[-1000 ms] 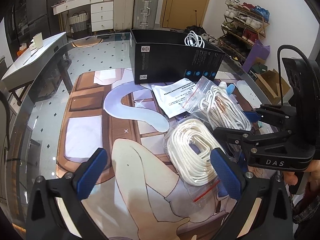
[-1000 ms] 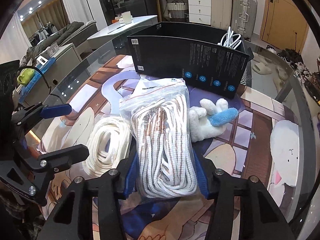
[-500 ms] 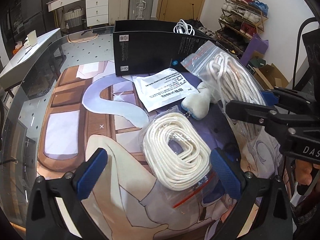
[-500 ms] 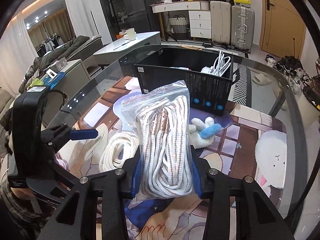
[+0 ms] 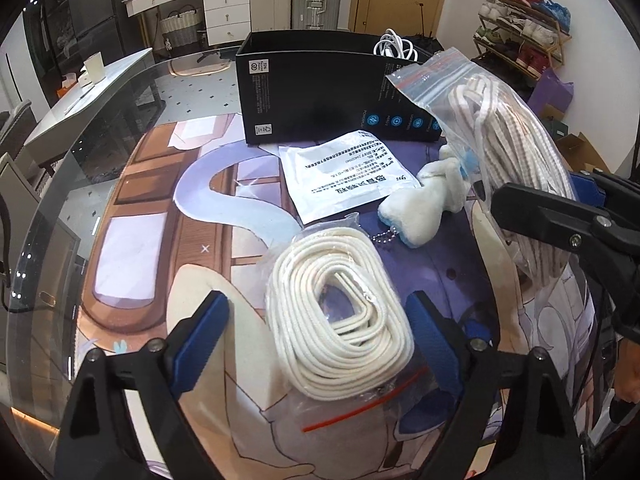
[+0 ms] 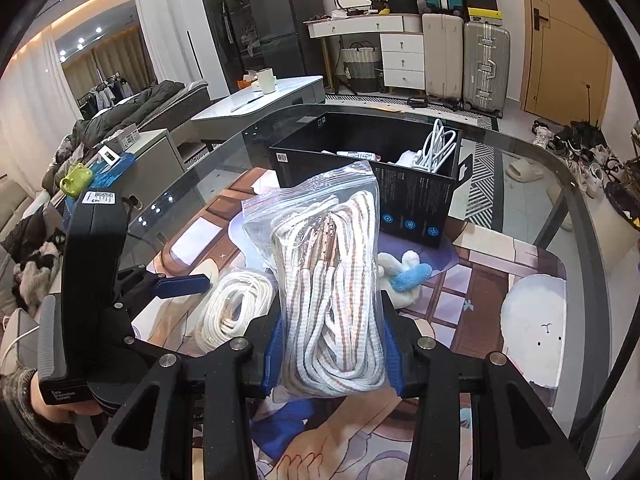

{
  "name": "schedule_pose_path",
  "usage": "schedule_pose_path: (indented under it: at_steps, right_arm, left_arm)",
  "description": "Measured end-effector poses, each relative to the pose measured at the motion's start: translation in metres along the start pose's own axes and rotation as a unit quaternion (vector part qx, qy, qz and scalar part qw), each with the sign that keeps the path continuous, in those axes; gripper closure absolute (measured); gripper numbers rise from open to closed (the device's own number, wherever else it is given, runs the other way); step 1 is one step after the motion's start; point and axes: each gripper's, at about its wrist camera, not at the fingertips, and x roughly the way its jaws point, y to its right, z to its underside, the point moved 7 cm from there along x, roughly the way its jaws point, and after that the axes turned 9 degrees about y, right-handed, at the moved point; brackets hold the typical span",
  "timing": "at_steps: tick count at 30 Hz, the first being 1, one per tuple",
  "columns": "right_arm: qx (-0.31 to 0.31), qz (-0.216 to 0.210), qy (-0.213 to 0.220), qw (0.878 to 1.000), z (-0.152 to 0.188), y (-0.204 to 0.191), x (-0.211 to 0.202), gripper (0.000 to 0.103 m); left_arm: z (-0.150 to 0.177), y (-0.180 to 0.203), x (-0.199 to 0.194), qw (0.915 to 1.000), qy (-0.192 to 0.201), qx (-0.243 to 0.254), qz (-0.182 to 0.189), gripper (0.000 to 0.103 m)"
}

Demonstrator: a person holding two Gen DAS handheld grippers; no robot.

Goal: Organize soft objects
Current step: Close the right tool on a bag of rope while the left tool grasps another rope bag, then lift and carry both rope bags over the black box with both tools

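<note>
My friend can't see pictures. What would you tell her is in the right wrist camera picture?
The right gripper squeezes a clear zip bag of striped white cord, held up above a glass table. Behind it stands an open black box with white cables inside. A white and blue plush toy and a coil of white rope lie on the picture mat.

A white drawer unit (image 6: pixel 401 59) and two suitcases (image 6: pixel 466 59) are set against the far wall beside a wooden door (image 6: pixel 562 36); shoes are shelved on a rack (image 5: pixel 520 46)

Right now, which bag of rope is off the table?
The striped-rope zip bag, clamped in the right tool. The plain white rope bag lies on the mat.
</note>
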Motion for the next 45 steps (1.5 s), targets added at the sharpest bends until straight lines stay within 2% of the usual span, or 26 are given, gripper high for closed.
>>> schedule_pose_path:
  at_steps: [1, 3, 4, 15, 18, 25, 45]
  right_arm:
    - [0.000, -0.001, 0.001, 1.000, 0.000, 0.000, 0.000, 0.061]
    - [0.000, -0.003, 0.002, 1.000, -0.001, -0.001, 0.000, 0.061]
    - [0.000, -0.003, 0.003, 1.000, -0.001, -0.002, 0.000, 0.061]
    - [0.008, 0.018, 0.006, 1.000, -0.003, 0.003, -0.002, 0.061]
    - [0.012, 0.026, 0.011, 1.000, -0.005, 0.005, -0.004, 0.061]
    - [0.016, 0.037, 0.013, 0.999, -0.009, 0.014, -0.005, 0.061]
    - [0.018, 0.054, 0.013, 0.998, -0.025, 0.027, -0.001, 0.061]
  left_arm:
    - [0.000, -0.001, -0.001, 1.0000, 0.001, 0.003, -0.004, 0.022]
    - [0.000, -0.004, -0.003, 0.9999, 0.003, 0.006, -0.012, 0.037]
    - [0.000, -0.006, -0.004, 0.9999, 0.005, 0.005, -0.014, 0.041]
    - [-0.004, -0.009, -0.007, 0.9995, 0.004, 0.026, 0.019, 0.067]
    - [-0.003, -0.008, -0.011, 0.9988, 0.009, 0.016, 0.046, 0.069]
    - [-0.004, -0.006, -0.014, 0.9976, 0.016, 0.021, 0.063, 0.071]
    - [-0.051, -0.022, -0.027, 0.9960, 0.057, 0.035, 0.059, 0.071]
